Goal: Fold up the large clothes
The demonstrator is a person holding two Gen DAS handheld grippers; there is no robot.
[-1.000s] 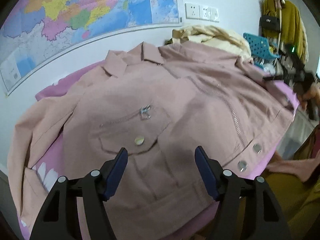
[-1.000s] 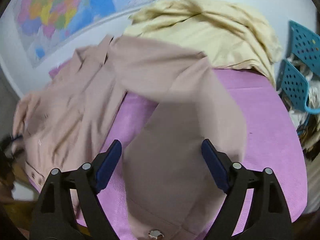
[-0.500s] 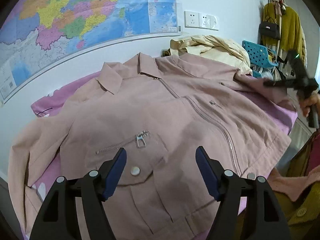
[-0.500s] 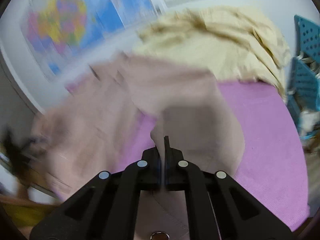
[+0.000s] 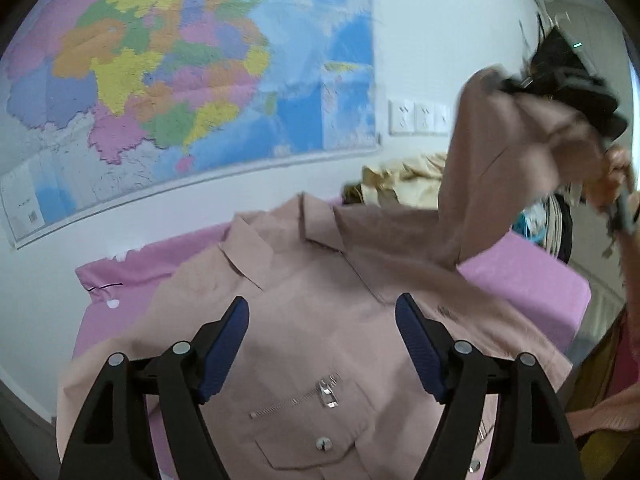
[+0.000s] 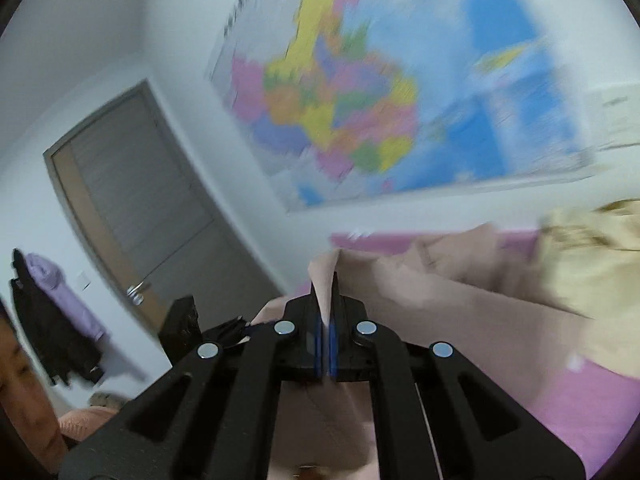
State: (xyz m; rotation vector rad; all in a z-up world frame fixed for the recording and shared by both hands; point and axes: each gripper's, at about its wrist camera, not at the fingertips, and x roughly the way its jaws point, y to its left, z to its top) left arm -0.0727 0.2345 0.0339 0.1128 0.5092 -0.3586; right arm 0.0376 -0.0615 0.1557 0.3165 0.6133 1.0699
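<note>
A dusty-pink jacket [image 5: 340, 360] lies front up on the pink-covered table [image 5: 520, 276], collar toward the wall. My left gripper [image 5: 322, 312] hovers above its chest. Its jaws are opening, and nothing is between the blue pads [image 5: 224, 344]. My right gripper [image 6: 325, 292] is shut on the jacket's sleeve [image 6: 322, 268], and a fold of the fabric sticks out past the fingertips. In the left wrist view that sleeve [image 5: 480, 168] hangs lifted high at the right, and the right gripper [image 5: 516, 82] is pinching its end.
A cream garment [image 5: 400, 176] is heaped at the table's back right, by the wall. A large map [image 5: 180, 80] and sockets [image 5: 420, 118] are on that wall. A grey door [image 6: 140, 208] and hanging clothes [image 6: 52, 312] are off to the left. A person's hand [image 5: 612, 176] holds the right gripper.
My right gripper shut on the sleeve and rose fast, lifting it off the table. My left gripper rose and tilted up, so the wall map now fills its upper view.
</note>
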